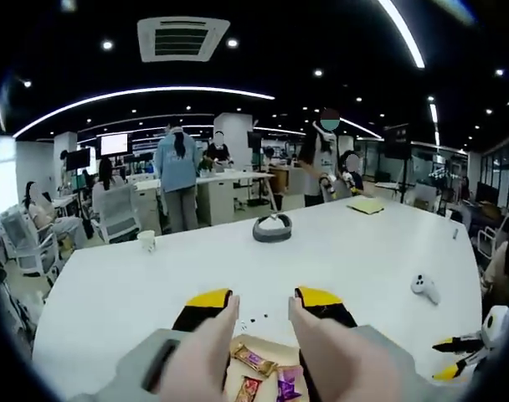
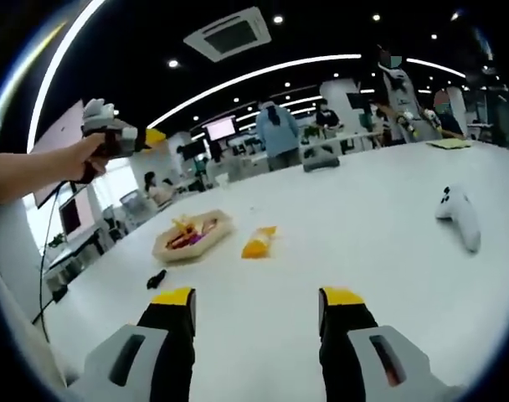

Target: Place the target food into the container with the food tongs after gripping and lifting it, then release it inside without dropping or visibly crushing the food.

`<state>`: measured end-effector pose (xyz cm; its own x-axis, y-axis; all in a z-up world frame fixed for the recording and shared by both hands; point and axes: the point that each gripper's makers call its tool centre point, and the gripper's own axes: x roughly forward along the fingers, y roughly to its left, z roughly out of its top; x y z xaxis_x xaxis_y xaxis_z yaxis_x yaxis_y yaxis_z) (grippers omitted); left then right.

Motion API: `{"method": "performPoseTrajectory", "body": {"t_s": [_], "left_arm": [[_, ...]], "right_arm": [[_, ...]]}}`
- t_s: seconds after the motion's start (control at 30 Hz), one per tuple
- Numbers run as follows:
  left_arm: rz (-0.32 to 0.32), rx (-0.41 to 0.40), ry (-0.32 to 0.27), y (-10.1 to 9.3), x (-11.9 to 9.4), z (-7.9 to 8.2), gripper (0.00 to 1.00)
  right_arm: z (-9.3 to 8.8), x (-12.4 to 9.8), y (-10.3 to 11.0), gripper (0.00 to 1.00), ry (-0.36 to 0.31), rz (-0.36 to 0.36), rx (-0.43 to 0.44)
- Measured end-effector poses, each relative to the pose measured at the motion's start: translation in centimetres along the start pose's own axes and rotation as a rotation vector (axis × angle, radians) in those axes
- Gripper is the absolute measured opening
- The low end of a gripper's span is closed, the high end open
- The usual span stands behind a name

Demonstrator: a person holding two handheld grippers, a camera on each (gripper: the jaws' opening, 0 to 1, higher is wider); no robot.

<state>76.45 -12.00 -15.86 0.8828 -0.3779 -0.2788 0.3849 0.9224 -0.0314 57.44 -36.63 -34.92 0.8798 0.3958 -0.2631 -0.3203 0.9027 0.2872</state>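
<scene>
foil-wrapped sweets in a tray look light, slippery; left gripper and right gripper gape empty above the white worktop.

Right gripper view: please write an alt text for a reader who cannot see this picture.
The right gripper hangs open and empty over a white table. Ahead lie a shallow tray of wrapped snacks and a yellow packet beside it, apart from the jaws. At upper left a hand holds the left gripper in the air; a white controller lies at right.
</scene>
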Motion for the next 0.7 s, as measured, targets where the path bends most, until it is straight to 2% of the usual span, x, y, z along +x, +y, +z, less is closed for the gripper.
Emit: {"method": "performPoseTrajectory", "body": {"t_s": [0.07, 0.33, 0.57, 0.7], "left_arm": [[-0.006, -0.002, -0.005, -0.3, 0.0, 0.1, 0.29], [-0.023, -0.017, 0.006, -1.5, 0.0, -0.6, 0.29], [-0.038, -0.044, 0.028, -2.4, 0.1, -1.9, 0.29], [-0.060, -0.033, 0.052, -3.3, 0.1, -2.8, 0.29]], "right_arm": [[0.1, 0.0, 0.0, 0.73, -0.006, -0.002, -0.012], [-0.3, 0.1, 0.6, 0.74, 0.001, 0.024, -0.061], [-1.0, 0.6, 1.2, 0.77, 0.019, 0.055, -0.096], [-1.4, 0.6, 1.5, 0.79, 0.033, 0.070, -0.105]]}}
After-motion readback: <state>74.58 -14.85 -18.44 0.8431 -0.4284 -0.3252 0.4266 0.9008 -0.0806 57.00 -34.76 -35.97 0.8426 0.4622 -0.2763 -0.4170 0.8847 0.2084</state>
